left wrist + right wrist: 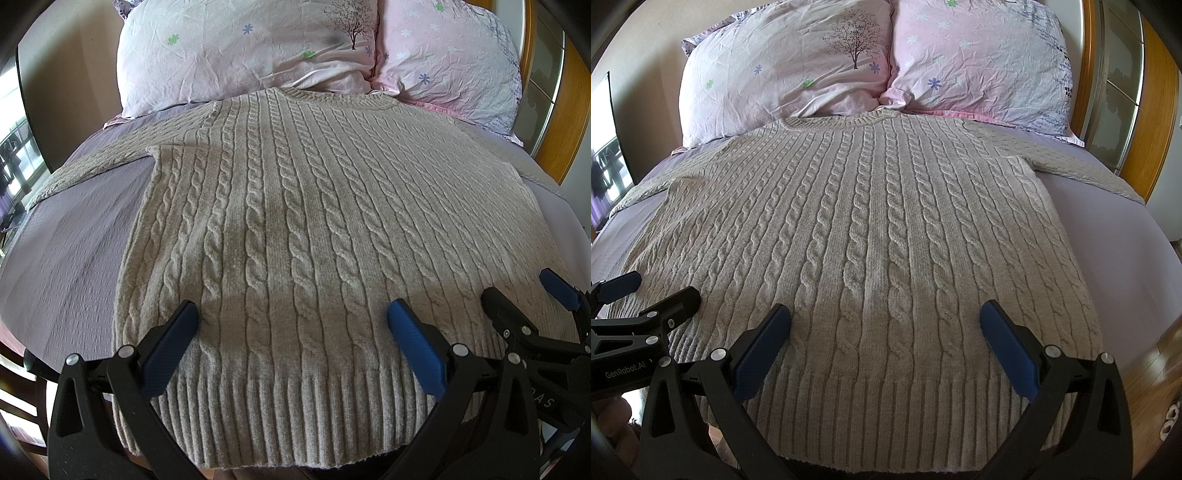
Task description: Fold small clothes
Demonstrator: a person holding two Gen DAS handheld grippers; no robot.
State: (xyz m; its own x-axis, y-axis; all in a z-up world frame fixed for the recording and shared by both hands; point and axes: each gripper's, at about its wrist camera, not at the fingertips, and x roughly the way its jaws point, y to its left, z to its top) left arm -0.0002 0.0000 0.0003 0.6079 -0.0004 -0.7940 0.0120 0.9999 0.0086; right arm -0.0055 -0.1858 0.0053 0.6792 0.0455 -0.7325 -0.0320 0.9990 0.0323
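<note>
Blue pads: both tools carry blue-faced fingers on black frames; nothing sits between either pair.
Left gripper (291,332): fingers spread wide, holding nothing, poised above the ribbed hem (280,410) toward its left half.
Right gripper (886,332): equally wide apart and empty, above the hem toward its right half; the two tools sit side by side, close together.
Contact: whether any fingertip touches the knit cannot be told from these views.
Sweater (871,229): beige cable knit, spread flat and face-up on the bed, hem at the near edge, collar (846,120) at the far end against the pillows (798,70).
Long axis: runs straight away from the fingers, hem to collar, with the cables following the same line.
Sleeves: left sleeve (92,162) trails toward the bed's left edge, right sleeve (1086,166) toward its right edge; both lie unfolded.
Bedsheet (1108,221): lilac, showing on both sides of the body.
Nearer hand: each gripper is nearer the hem corner and sleeve on its own side, so neither has to cross over.
Judgement: folding looks not yet started; a likely opening is pinching the hem or bringing a sleeve inward.
</note>
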